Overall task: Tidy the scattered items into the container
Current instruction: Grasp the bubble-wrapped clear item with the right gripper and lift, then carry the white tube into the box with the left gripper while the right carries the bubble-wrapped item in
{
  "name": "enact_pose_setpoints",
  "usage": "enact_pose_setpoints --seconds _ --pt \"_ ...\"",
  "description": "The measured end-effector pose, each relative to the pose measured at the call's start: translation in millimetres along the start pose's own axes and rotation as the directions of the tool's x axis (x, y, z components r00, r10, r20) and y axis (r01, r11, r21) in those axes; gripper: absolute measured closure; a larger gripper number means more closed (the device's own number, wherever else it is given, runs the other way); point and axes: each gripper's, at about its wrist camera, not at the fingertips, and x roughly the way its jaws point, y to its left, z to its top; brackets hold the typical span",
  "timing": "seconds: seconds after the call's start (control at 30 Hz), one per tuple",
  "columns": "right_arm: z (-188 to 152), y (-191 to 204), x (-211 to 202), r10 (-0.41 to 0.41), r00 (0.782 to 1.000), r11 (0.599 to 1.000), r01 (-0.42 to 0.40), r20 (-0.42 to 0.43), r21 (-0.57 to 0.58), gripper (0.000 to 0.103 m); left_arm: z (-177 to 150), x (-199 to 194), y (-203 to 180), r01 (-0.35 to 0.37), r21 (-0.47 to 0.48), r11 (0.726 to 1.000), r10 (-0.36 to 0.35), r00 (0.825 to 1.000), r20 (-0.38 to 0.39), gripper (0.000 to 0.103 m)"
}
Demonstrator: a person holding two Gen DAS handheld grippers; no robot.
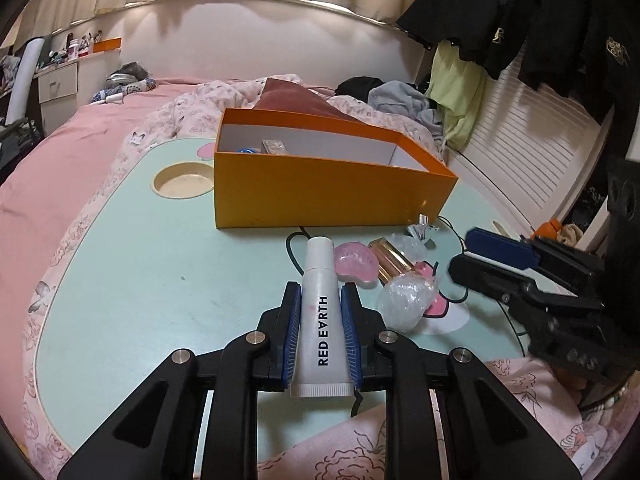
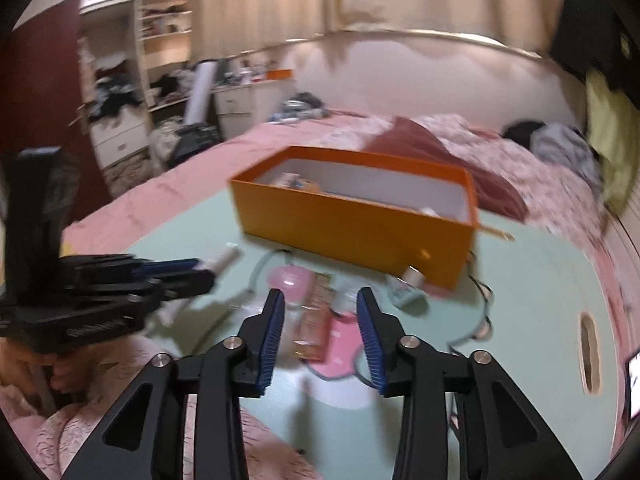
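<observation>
My left gripper (image 1: 320,288) is shut on a white tube (image 1: 320,320) printed RED EARTH, its cap pointing toward the orange box (image 1: 320,196). The box stands open on the mint table (image 1: 140,280) with a few small items inside. Right of the tube lie a pink jelly piece (image 1: 356,264), a gold lipstick (image 1: 390,258), a ball of clear wrap (image 1: 404,300) and a small bottle (image 1: 422,228). My right gripper (image 2: 320,294) hangs open above the lipstick (image 2: 314,320) and the pink piece (image 2: 290,280), its pads touching nothing; this view is blurred.
The table rests on a bed with a pink sheet (image 1: 60,160) and a flowered quilt. A round cup recess (image 1: 184,180) lies left of the box, and a slot handle (image 2: 588,354) sits at the table's right end. Clothes hang at the right.
</observation>
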Motion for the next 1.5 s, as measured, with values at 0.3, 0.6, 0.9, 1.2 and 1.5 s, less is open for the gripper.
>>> enact_pose_setpoints --seconds 0.3,0.6,0.9,1.2,1.5 --pt "3 23 50 0.051 0.979 0.993 -0.071 -0.198 -0.097 0.068 0 3 1 0.000 -0.011 1.000 0.001 1.000 0.002 0.081" --pt "-3 6 18 -0.127 0.991 0.992 0.128 -0.028 -0.001 0.080 -1 3 -4 -0.016 0.009 1.000 0.016 1.000 0.009 0.081" --pt "-4 -20 10 -0.215 0.976 0.968 0.216 -0.022 0.131 0.080 -2 3 -3 -0.016 0.009 1.000 0.016 1.000 0.003 0.081" --pt "-5 -19 10 -0.216 0.976 0.968 0.218 -0.029 0.127 0.080 -2 3 -3 -0.017 0.013 1.000 0.017 1.000 -0.001 0.081" --pt "-6 -21 10 -0.214 0.976 0.968 0.217 -0.034 0.129 0.080 -2 4 -4 -0.018 0.015 1.000 0.018 1.000 -0.001 0.081"
